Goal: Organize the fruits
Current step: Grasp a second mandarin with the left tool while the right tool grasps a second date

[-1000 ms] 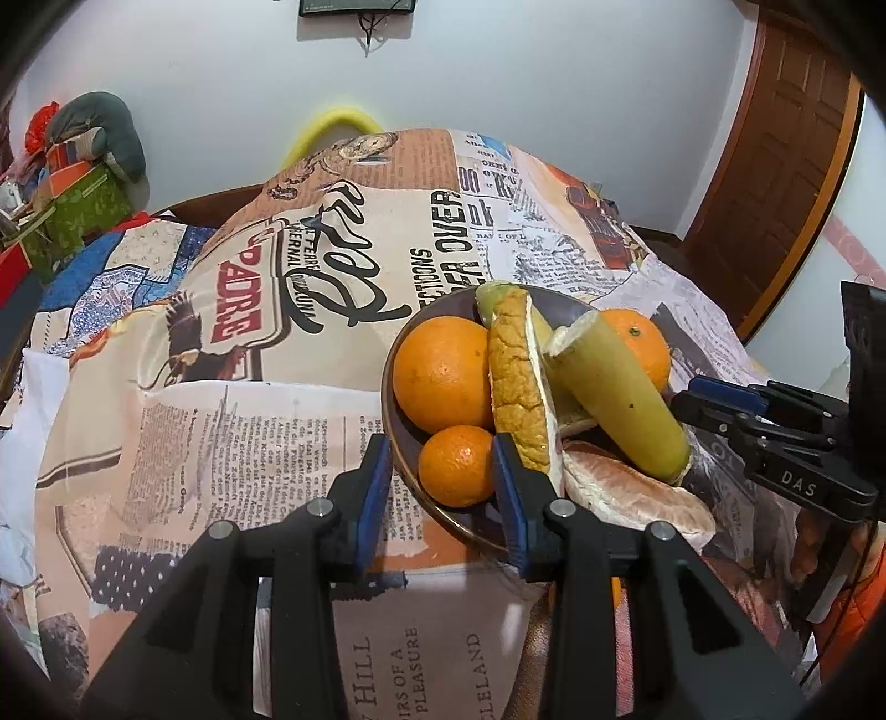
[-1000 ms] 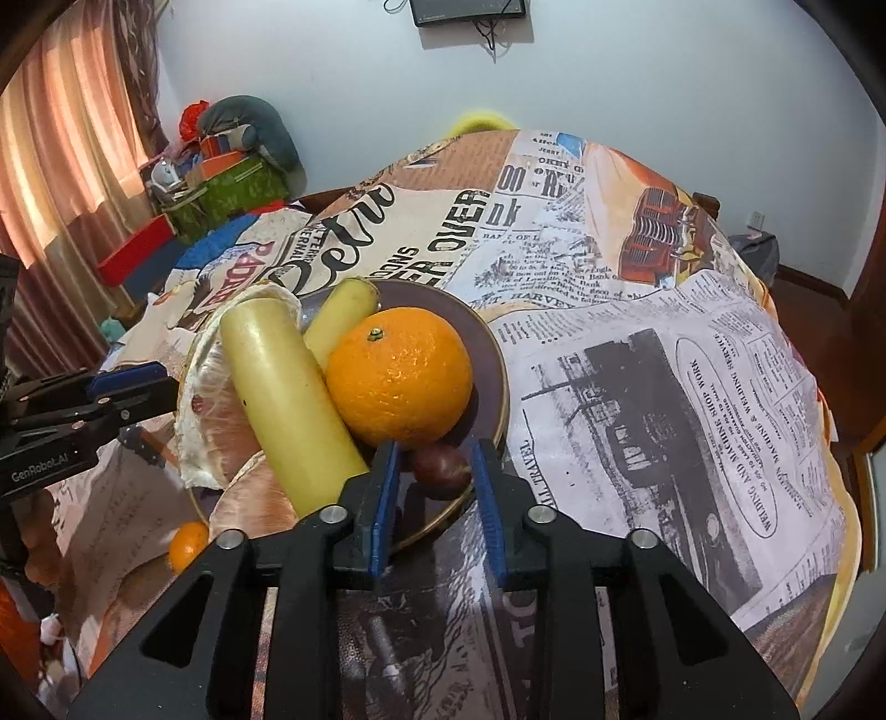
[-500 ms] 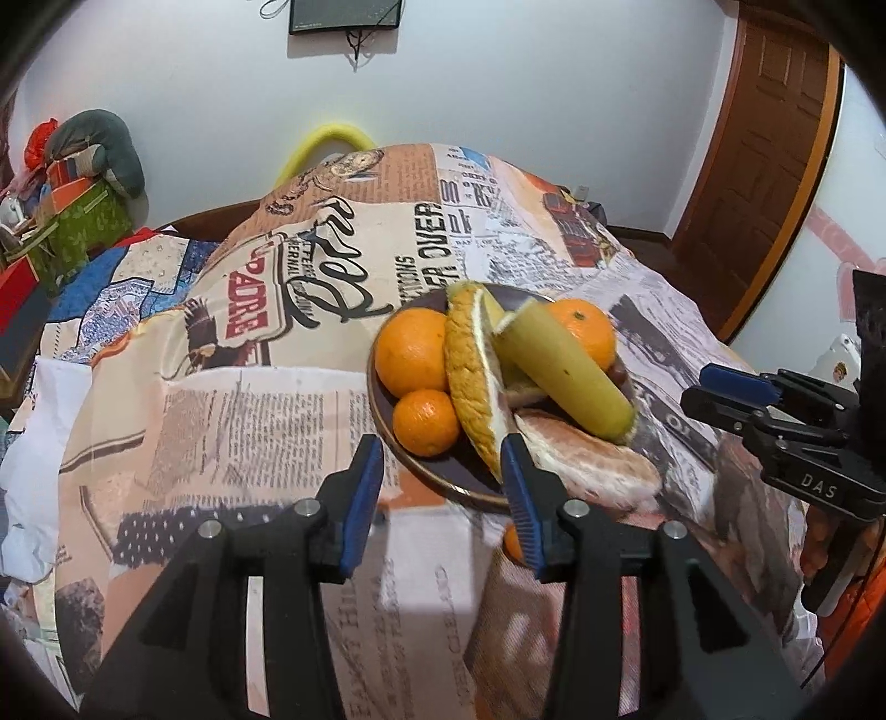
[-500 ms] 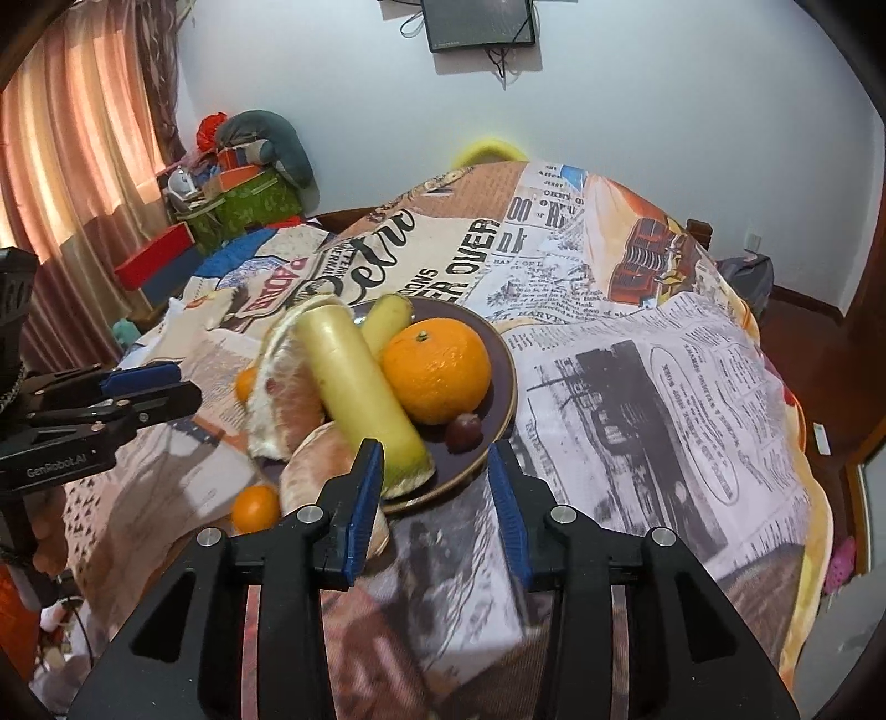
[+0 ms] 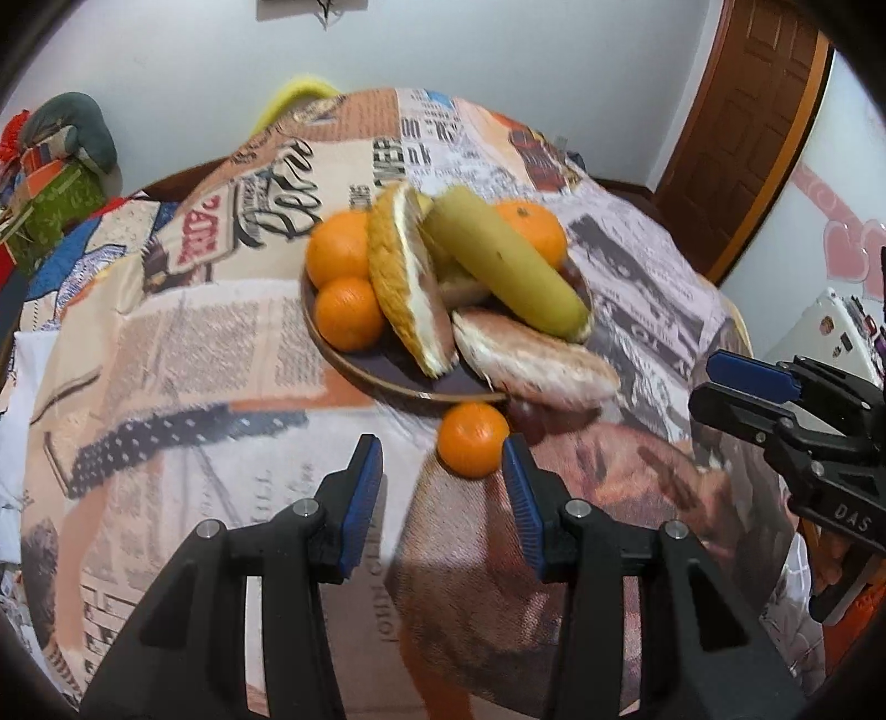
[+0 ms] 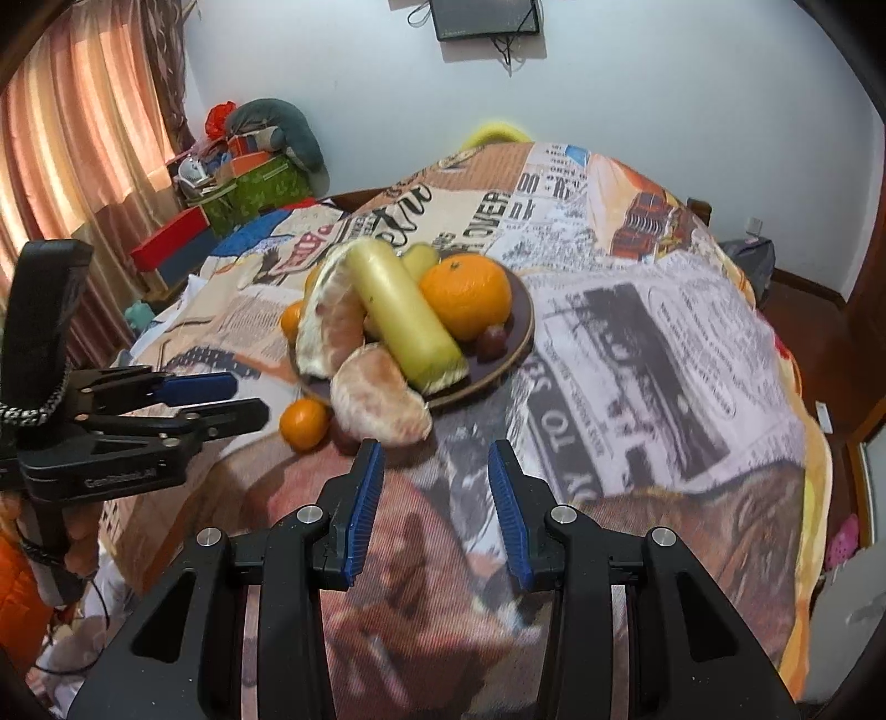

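Both grippers were hanging over the bed with nothing in them. The left gripper had its blue-padded jaws spread wide, and so did the right gripper.

Under them was a bedspread printed like old newspaper pages, with a white wall behind it, a screen mounted up at 12 o'clock in the right wrist view, pinkish curtains off at 10 o'clock, and a pile of boxes and a grey cushion beside them. In the left wrist view a brown wooden door sat at 2 o'clock.

The dark plate of fruit was straight ahead of both tools, at about 12 o'clock. It held a big orange, two more oranges on the far side, a green-yellow banana lying across the top, peeled pomelo wedges and a small dark grape. One small tangerine lay off the plate on the cloth, just beside the rim and right at the tip of the left gripper's right finger, about 1 o'clock from it.

Writing-wise, I could read "OVER" on the bedspread and "DAS" on the right gripper's body in the left view. The lettering on the left gripper's body was too blurry.
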`<state>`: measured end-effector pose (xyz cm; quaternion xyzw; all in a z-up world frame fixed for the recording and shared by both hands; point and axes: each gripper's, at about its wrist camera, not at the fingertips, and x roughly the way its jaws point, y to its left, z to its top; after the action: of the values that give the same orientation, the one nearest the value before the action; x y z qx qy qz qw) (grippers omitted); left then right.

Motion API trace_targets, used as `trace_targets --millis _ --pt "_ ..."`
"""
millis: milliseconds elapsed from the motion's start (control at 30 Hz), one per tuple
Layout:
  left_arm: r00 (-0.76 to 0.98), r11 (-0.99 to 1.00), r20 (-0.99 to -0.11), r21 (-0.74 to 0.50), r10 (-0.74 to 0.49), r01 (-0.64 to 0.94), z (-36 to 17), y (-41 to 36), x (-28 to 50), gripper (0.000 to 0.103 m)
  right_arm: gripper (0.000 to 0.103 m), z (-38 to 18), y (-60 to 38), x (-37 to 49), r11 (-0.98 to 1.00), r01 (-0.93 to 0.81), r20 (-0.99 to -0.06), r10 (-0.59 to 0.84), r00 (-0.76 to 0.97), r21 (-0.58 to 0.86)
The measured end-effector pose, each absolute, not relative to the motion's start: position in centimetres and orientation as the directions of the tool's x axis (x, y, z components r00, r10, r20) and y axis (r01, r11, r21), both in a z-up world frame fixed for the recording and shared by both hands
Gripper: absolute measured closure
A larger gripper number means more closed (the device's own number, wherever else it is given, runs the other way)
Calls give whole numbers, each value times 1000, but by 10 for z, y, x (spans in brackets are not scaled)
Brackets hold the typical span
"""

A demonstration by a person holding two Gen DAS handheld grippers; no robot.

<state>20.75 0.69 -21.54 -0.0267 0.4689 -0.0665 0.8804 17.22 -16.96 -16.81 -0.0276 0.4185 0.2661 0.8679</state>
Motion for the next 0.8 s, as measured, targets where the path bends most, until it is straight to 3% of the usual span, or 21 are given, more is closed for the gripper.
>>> trace_targets --millis 400,533,800 --pt "509 985 -844 -128 -170 117 -239 -7 224 58 67 -194 -167 172 849 -474 -773 457 440 232" --pt "513 982 -838 -145 -185 119 -242 -7 227 69 67 -198 -159 174 843 -479 -779 466 420 246" --pt "554 988 -818 -124 -156 94 -231 13 212 70 67 -200 -127 177 812 -542 -791 472 390 218"
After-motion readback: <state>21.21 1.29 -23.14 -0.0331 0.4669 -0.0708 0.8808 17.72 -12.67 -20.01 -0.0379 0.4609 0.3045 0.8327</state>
